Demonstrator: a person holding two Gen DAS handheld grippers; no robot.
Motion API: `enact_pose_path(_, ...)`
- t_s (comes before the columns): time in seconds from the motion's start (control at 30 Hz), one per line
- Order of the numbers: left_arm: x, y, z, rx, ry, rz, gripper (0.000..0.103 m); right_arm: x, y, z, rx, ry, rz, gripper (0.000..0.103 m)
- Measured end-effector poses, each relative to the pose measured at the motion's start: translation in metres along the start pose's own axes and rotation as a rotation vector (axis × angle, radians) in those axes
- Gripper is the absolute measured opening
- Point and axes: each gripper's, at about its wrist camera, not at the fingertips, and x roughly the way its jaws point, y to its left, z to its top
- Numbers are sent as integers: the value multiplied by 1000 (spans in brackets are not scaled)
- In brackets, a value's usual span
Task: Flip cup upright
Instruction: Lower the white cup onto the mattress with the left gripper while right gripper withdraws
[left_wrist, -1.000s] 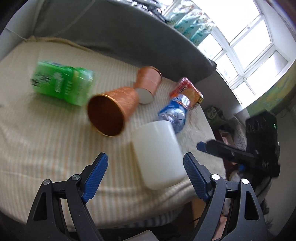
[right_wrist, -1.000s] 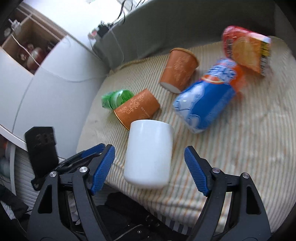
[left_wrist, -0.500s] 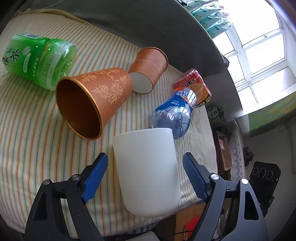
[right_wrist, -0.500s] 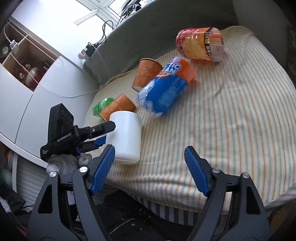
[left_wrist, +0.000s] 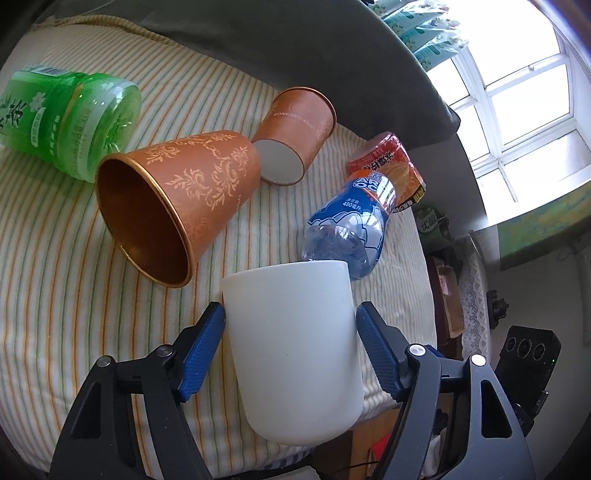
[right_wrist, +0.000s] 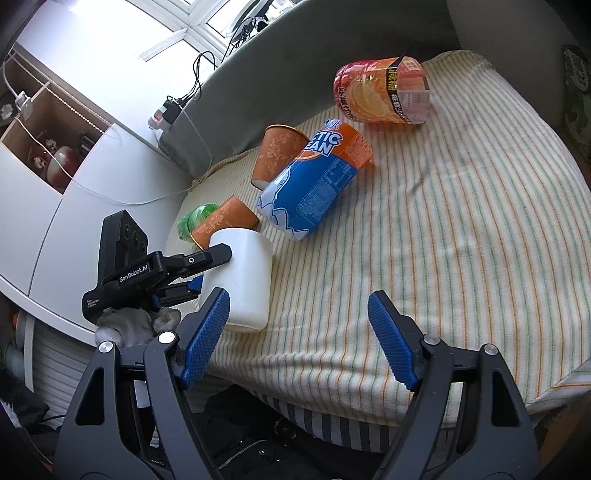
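Observation:
A plain white cup (left_wrist: 295, 343) stands on the striped cloth near its front edge, between the blue pads of my left gripper (left_wrist: 290, 339); both pads touch its sides. In the right wrist view the white cup (right_wrist: 243, 277) shows at the cloth's left edge with the left gripper's black fingers around it. My right gripper (right_wrist: 299, 336) is open and empty, held back over the front edge, to the right of the cup.
Two orange patterned paper cups lie on their sides (left_wrist: 177, 206) (left_wrist: 295, 136). A green bottle (left_wrist: 62, 118), a blue-labelled bottle (left_wrist: 351, 229) and an orange-red bottle (right_wrist: 380, 92) lie on the striped cloth (right_wrist: 461, 240). A grey backrest runs behind.
My left gripper has moved in around the white cup and closed on its sides. My right gripper has pulled back and away to the right.

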Motion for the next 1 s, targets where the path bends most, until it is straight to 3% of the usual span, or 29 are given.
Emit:
enact_pose_path(0.73, -18, -42, -8, 243, -186, 127, 72, 4, 3, -1, -7, 2, -3, 80)
enact_pose_path(1.0, -19, -56, -17, 336, -238, 184, 70, 2, 9, -4, -54, -26, -56, 80)
